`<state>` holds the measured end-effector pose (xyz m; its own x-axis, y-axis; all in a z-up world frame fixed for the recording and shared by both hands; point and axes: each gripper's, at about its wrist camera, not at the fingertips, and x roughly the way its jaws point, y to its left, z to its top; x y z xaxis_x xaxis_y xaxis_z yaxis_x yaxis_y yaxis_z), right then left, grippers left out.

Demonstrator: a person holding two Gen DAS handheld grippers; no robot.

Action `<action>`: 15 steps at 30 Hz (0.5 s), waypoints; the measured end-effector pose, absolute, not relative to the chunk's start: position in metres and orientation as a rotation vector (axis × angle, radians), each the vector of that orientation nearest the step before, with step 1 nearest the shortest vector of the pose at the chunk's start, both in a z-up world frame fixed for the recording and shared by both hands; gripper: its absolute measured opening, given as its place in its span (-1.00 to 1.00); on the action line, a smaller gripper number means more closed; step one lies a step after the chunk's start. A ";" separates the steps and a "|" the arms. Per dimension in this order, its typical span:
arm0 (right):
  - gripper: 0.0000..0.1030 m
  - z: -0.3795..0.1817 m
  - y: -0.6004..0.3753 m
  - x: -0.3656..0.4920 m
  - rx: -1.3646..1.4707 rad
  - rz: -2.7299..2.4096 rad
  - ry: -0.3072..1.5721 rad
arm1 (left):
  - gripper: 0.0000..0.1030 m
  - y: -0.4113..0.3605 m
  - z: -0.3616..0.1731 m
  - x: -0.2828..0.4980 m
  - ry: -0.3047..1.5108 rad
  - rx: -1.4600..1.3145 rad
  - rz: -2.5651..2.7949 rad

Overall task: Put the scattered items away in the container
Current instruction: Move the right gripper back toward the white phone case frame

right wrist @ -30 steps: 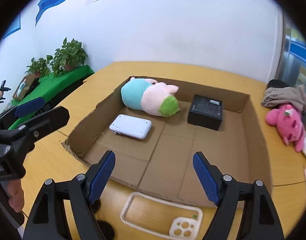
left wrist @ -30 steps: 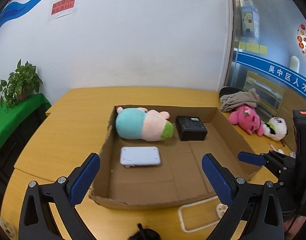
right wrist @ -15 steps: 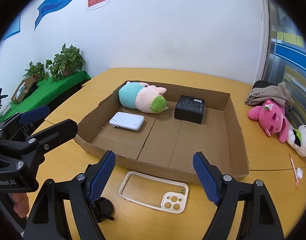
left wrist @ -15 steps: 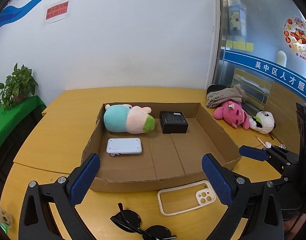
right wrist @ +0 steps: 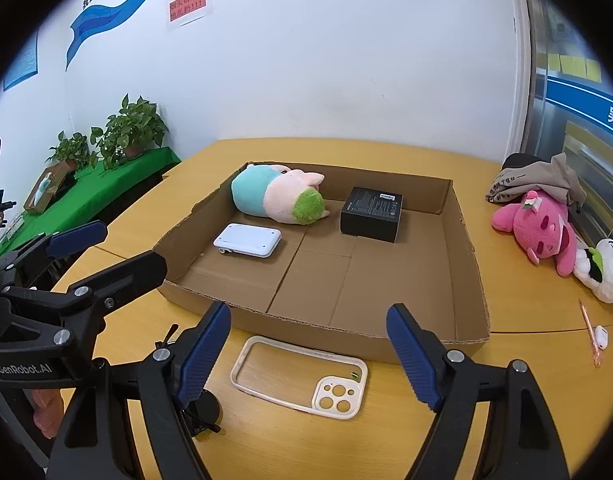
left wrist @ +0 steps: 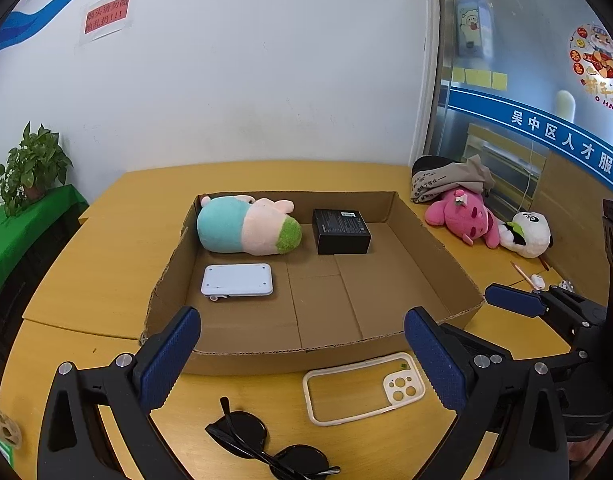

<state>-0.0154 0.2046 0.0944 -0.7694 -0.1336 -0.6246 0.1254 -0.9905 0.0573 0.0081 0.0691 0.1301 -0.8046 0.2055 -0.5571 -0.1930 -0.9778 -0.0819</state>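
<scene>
Both of my tongs are held above the near edge of the wooden table (left wrist: 106, 280). My left gripper (left wrist: 302, 356) is spread wide, its blue pads apart, with nothing between them. My right gripper (right wrist: 308, 354) is likewise fully open and holds nothing.

The cardboard box (left wrist: 434, 256) sits in the middle of the table, its near wall just beyond my fingertips. Contents of the box:

1. A plush toy (left wrist: 246, 228) in teal, pink and green lies on its side in the far left corner.
2. A black box (left wrist: 340, 230) rests just to the right of the plush, against the far wall.
3. A white flat device (left wrist: 237, 280) lies on the floor of the box, in front of the plush.

Items on the table outside the box:

1. A white phone case (left wrist: 362, 388) lies flat just in front of the near wall, between my two grippers.
2. Black sunglasses (left wrist: 266, 448) lie nearer to me, left of the case, below my left gripper.
3. A pink plush (left wrist: 462, 216) and a panda plush (left wrist: 530, 234) lie touching at the right side, well apart from the box, beside a folded cloth (left wrist: 450, 178).
</scene>
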 end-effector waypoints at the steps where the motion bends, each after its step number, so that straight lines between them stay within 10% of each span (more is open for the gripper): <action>1: 0.56 0.094 0.205 -0.016 1.000 -2.832 -0.019 | 1.00 0.069 0.130 0.008 -0.033 -0.870 2.799; 15: 0.56 0.085 0.222 -0.019 1.018 -2.822 -0.073 | 1.00 0.079 0.123 0.002 -0.019 -0.904 2.792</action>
